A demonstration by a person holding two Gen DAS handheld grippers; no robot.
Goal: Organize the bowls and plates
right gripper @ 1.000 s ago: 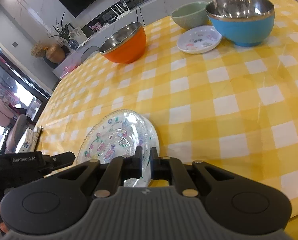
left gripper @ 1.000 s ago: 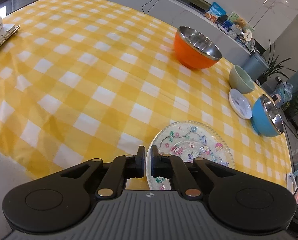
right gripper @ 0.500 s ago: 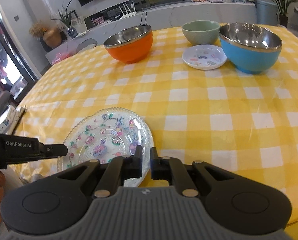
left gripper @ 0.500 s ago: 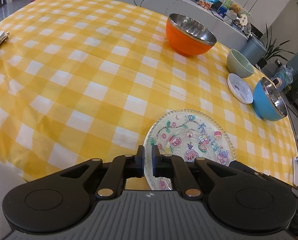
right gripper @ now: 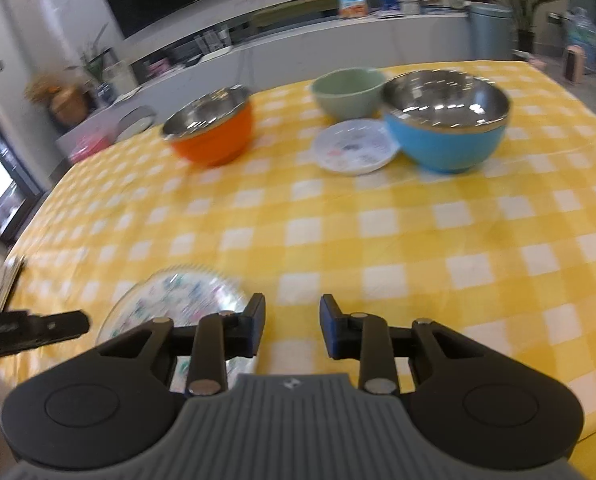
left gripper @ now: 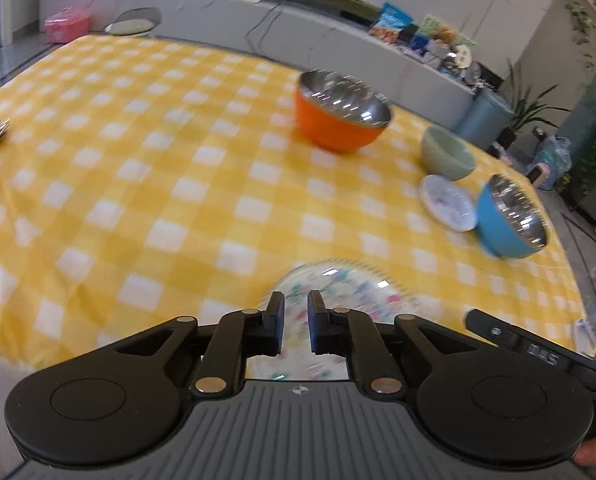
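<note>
Yellow-and-white checked cloth (right gripper: 378, 240); orange bowl (right gripper: 214, 140), blue bowl (right gripper: 446, 148), pale green bowl (right gripper: 348, 94); white saucer (right gripper: 354, 148); clear plate (right gripper: 178, 300) with coloured figures.

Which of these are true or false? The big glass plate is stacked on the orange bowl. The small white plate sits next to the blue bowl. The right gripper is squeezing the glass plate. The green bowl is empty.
1. False: the glass plate lies on the tablecloth, far from the orange bowl.
2. True: the small white plate sits beside the blue bowl.
3. False: the right gripper is open, nothing between its pads.
4. True: the green bowl looks empty.
</note>
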